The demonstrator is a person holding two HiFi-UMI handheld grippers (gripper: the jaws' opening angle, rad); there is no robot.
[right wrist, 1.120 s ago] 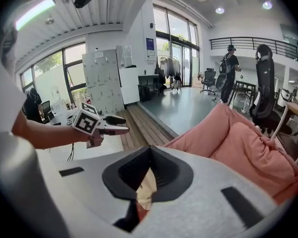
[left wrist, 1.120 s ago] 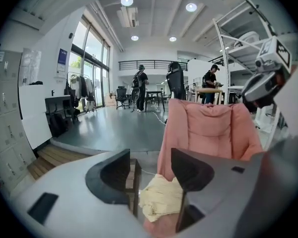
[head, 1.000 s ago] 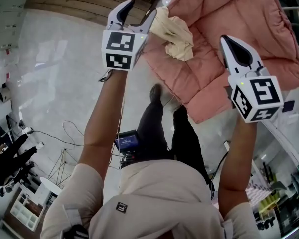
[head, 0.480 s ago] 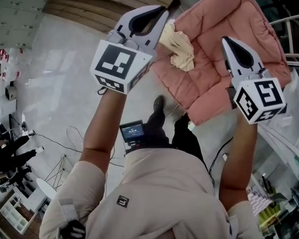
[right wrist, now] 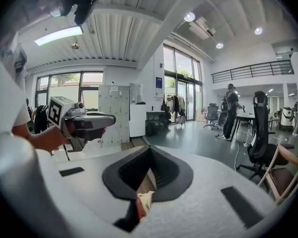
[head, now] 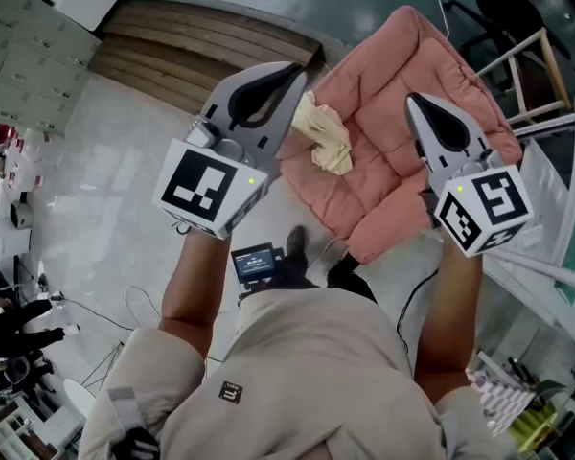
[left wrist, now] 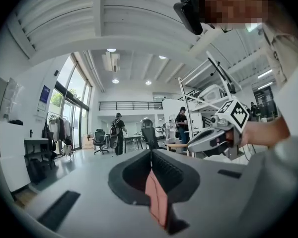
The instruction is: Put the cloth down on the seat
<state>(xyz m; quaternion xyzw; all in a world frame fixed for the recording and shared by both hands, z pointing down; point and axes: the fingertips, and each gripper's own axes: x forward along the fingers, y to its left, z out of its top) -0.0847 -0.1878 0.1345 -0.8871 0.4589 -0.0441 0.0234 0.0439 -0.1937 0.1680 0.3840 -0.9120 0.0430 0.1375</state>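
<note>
A cream cloth point(head: 324, 134) lies crumpled on the left part of the pink padded seat point(head: 379, 94), far below both grippers. My left gripper point(head: 299, 70) is held high over the seat's left edge; its jaws have just been closing and now stand shut with nothing between them. My right gripper point(head: 414, 102) is raised over the seat's right half, its jaws also together and empty. In the left gripper view, only a strip of the pink seat point(left wrist: 156, 197) shows below the shut jaws point(left wrist: 151, 152). In the right gripper view, the cloth point(right wrist: 145, 200) shows far beneath the jaws point(right wrist: 150, 150).
A wooden chair point(head: 527, 75) stands behind the seat at the right. Wooden steps point(head: 192, 51) run along the floor at the upper left. A white rack point(head: 546, 257) is at the right. People and office chairs point(right wrist: 260, 128) stand farther off in the hall.
Both grippers have risen away from the seat. The left jaws, open beside the cloth a second ago, have shut empty. The cloth stays on the seat.
</note>
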